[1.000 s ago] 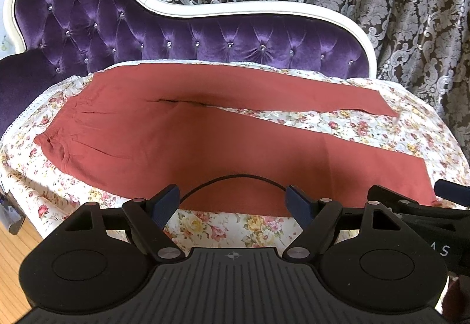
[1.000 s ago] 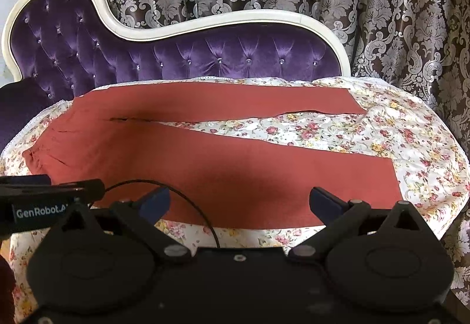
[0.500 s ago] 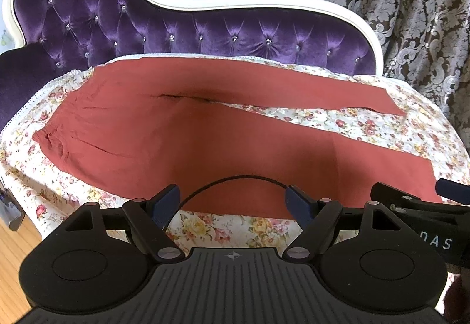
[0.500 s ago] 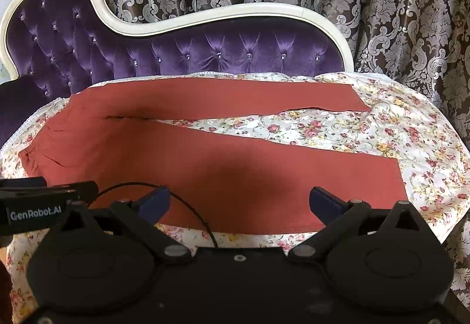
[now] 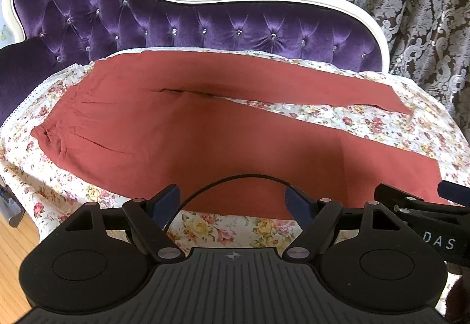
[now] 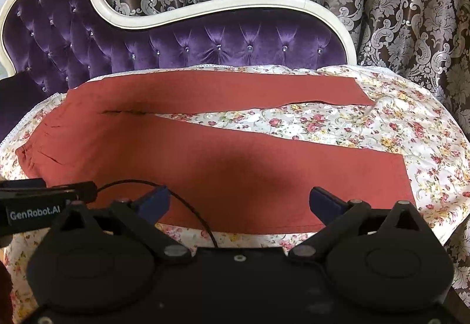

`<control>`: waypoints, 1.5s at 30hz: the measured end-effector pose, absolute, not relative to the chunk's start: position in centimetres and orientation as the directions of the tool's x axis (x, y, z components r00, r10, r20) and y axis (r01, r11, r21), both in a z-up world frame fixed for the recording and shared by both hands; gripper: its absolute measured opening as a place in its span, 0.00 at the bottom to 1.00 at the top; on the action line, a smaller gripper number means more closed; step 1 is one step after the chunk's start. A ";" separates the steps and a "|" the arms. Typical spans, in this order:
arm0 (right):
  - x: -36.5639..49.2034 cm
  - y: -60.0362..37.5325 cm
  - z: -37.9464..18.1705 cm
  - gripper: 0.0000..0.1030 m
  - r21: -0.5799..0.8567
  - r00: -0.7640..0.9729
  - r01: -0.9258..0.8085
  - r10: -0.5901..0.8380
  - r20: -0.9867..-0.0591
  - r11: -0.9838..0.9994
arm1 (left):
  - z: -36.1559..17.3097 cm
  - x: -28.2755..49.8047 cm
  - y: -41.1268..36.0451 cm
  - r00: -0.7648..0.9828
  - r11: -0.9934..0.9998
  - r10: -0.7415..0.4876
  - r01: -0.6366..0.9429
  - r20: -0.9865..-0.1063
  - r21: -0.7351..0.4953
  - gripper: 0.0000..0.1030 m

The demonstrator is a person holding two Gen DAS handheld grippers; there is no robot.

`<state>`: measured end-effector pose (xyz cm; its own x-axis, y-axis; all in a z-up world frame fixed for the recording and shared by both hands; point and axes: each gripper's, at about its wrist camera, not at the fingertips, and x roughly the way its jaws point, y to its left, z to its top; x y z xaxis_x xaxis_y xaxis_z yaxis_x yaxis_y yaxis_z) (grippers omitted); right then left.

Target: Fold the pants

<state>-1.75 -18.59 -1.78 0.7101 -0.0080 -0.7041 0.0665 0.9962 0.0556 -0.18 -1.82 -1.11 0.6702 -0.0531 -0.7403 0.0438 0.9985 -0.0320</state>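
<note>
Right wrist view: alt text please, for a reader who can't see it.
Rust-red cloth pants lie flat, legs spread apart in a V, on a floral-print sheet covering a purple tufted velvet sofa. The open right gripper hovers before the near leg, holding nothing; the left gripper shows at the left edge.

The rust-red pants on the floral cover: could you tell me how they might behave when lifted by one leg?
The pants lie flat and thin with soft creases near the waist, so they are probably floppy and light. A lifted leg would likely drape and sag. They may drag across the floral cover.
</note>
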 end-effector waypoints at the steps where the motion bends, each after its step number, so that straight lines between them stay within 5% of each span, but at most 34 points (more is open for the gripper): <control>1: -1.6 -18.6 -1.8 1.00 0.057 0.709 0.067 -0.007 -0.705 0.996 | -1.1 -0.1 -1.8 0.671 0.999 -0.053 0.044 -0.740 -0.031 0.75; 14: 0.6 -19.0 -2.5 1.00 0.004 0.777 0.034 -0.024 -0.629 0.999 | -2.1 2.3 -1.3 0.688 0.997 -0.028 0.068 -0.726 0.025 0.74; 24: 10.3 -22.1 -3.3 0.94 -0.050 0.806 -0.098 0.049 -0.590 0.994 | -2.6 10.2 0.9 0.718 1.000 0.002 0.014 -0.696 0.018 0.74; 26: 13.0 -23.4 -4.0 0.83 -0.040 0.786 -0.108 0.061 -0.615 0.993 | -3.1 12.0 0.7 0.717 0.999 0.015 0.012 -0.697 0.034 0.74; 28: 15.9 -24.9 -4.9 0.36 -0.012 0.761 -0.122 0.086 -0.643 0.992 | -3.7 13.6 0.4 0.713 0.999 0.023 0.013 -0.701 0.047 0.74; 29: 17.6 -25.6 -5.4 0.28 0.009 0.744 -0.121 0.097 -0.662 0.993 | -4.1 14.5 0.3 0.709 0.999 0.021 0.018 -0.705 0.048 0.74; 34: 25.0 -28.9 -7.6 0.48 0.042 0.740 -0.126 0.122 -0.662 0.991 | -6.2 18.5 -0.1 0.669 0.999 -0.002 0.033 -0.743 0.027 0.74; 45: 40.1 -33.4 -11.9 0.48 -0.010 0.706 -0.267 0.189 -0.683 0.964 | -9.8 26.0 -0.2 0.619 0.999 0.032 0.010 -0.785 0.049 0.74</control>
